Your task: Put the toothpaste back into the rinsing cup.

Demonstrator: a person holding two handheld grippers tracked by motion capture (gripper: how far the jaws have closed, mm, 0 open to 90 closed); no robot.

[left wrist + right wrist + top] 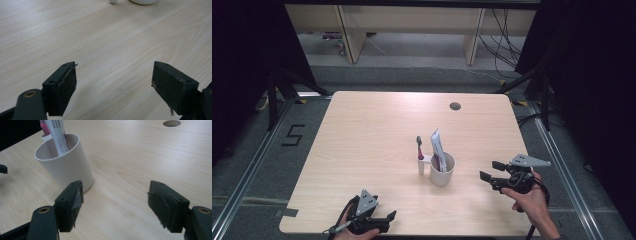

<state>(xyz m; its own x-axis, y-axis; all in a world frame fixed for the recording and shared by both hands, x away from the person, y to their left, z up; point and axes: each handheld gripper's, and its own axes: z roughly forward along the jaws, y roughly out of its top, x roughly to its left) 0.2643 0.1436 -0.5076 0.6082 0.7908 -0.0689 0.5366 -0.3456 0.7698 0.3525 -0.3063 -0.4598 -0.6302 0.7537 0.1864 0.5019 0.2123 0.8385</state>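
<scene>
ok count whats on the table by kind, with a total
cup: 1
toothpaste tube: 1, standing in the cup
toothbrush: 1, upright in the holder on the cup's side
total: 3

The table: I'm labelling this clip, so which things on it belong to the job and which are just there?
In the job:
white cup
toothpaste tube standing in it
toothbrush in the cup's side holder
right gripper, open beside the cup

Just there:
cable hole
left gripper, open
</scene>
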